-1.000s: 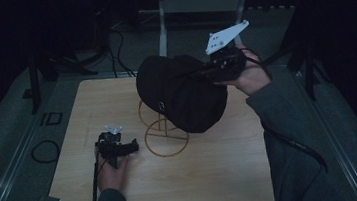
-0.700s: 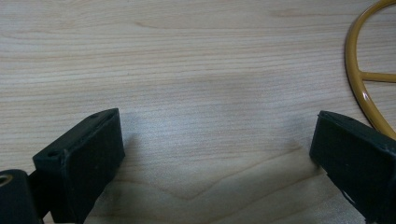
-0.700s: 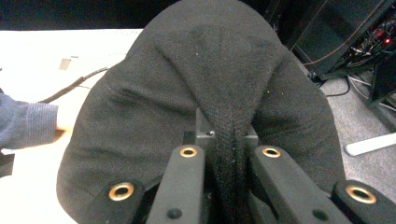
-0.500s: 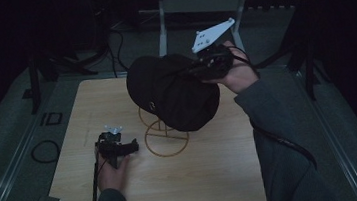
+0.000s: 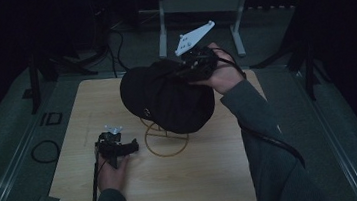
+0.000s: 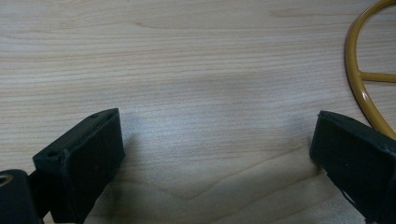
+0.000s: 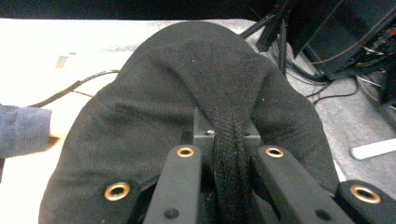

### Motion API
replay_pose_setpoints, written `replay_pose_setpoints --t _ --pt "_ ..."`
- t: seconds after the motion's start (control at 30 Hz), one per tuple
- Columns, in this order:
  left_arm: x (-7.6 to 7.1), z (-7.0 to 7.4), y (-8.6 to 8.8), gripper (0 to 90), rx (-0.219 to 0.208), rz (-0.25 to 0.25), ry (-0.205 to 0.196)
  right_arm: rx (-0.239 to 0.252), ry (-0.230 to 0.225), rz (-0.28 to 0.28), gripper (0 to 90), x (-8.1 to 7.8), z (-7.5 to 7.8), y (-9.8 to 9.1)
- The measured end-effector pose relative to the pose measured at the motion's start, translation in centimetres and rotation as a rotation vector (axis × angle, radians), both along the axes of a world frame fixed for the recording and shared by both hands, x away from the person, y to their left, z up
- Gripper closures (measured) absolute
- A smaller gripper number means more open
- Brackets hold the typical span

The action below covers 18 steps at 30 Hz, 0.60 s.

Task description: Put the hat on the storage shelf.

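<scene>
My right claw (image 5: 183,71) was clamped on a fold of the black cap (image 5: 166,97), its jaws drawn in tight with the doubled fabric pinched between them, as the right claw view showed (image 7: 229,154). The cap (image 7: 187,93) hung in the air above the far middle of the tabletop (image 5: 186,190), lifted above the yellow wire stand (image 5: 166,138), whose ring base rested on the wood just beneath and in front of the crown; whether the cloth touched the stand's upright could not be told, since the cap hid it. My left claw (image 5: 130,146) lay low on the tabletop beside the stand's base, its jaws (image 6: 215,154) spread wide with nothing between them but bare wood, and an arc of the yellow ring (image 6: 359,88) curved just past the right jaw. The step in hand appeared to be the carrying of the cap relative to its stand, either to seat it on top or to take it away; the pictures did not settle which. If seating was meant, the next move would call for the hollow of the crown to be lined up over the top of the stand and lowered squarely before release, with the idle left claw free to steady the light wire base against tipping.
</scene>
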State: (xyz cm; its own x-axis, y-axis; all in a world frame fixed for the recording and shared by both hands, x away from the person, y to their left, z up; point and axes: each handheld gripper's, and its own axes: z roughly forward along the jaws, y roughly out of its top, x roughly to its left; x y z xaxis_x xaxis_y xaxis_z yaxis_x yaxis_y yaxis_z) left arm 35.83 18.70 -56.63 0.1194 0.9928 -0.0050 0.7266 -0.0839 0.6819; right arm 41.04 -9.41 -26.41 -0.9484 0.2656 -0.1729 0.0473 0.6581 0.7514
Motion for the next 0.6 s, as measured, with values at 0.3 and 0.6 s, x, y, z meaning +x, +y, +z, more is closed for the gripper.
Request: replay_pose_setpoints --t 0.3,0.6 --pt "0.0 0.0 0.0 2.5 0.000 -0.001 0.000 0.002 0.018 -0.004 84.1 0.5 -0.9 0.9" --pt "0.0 0.0 0.0 2.5 0.000 0.000 0.000 -0.004 0.036 -0.011 83.8 0.9 -1.5 1.8"
